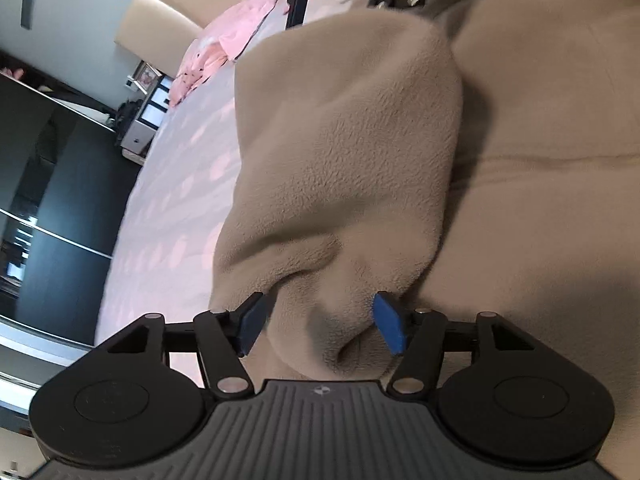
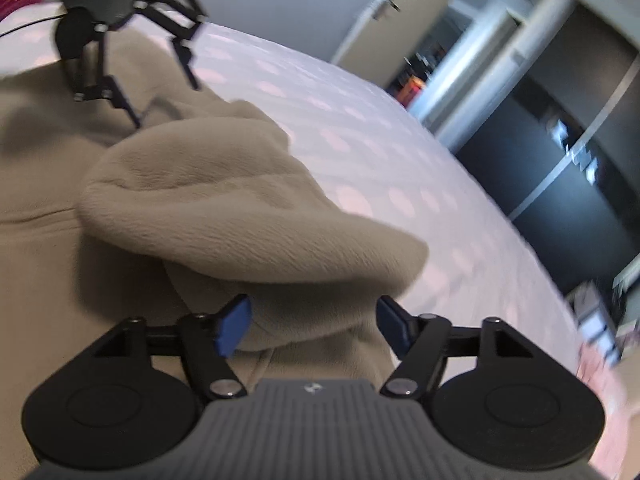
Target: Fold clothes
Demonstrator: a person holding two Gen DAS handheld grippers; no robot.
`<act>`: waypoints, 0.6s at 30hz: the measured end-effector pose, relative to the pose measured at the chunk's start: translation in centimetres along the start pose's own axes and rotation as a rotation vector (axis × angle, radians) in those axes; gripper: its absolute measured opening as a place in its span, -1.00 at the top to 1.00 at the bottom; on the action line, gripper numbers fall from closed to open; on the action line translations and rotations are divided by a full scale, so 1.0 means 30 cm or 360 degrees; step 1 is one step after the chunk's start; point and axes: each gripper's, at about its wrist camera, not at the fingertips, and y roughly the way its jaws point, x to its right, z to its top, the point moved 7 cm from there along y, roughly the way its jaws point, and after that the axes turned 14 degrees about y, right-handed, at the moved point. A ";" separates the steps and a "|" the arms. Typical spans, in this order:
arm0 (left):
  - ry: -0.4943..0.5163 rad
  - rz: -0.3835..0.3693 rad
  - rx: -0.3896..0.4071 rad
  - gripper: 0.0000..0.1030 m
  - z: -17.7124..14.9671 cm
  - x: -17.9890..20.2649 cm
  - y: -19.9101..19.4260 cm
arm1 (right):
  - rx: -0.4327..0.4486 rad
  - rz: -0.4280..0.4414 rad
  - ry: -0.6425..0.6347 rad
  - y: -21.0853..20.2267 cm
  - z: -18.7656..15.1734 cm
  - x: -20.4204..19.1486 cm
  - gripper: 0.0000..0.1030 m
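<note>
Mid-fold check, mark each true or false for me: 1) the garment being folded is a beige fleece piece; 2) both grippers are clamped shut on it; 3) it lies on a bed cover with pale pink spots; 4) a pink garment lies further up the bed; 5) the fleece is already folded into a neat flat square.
1) True: the beige fleece garment is soft and fuzzy.
2) False: the left gripper and the right gripper both stand open, blue pads apart, with fleece lying between them.
3) True: the pale bed cover with pink spots lies under it.
4) True: a pink garment lies near the cream headboard.
5) False: it is bunched, with a rounded fold lying on top.
</note>
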 end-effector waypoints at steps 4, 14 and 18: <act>-0.0155 -0.0048 0.0012 -0.12 0.005 -0.030 0.034 | -0.0119 0.0012 0.0094 0.039 -0.011 -0.014 -0.44; -0.0374 -0.0107 -0.0020 0.06 0.030 -0.075 0.134 | -0.0128 0.0077 0.0727 0.175 0.032 0.098 0.14; -0.0441 -0.0107 -0.0047 0.10 0.030 -0.085 0.164 | -0.0177 0.0142 0.0707 0.245 0.052 0.035 0.26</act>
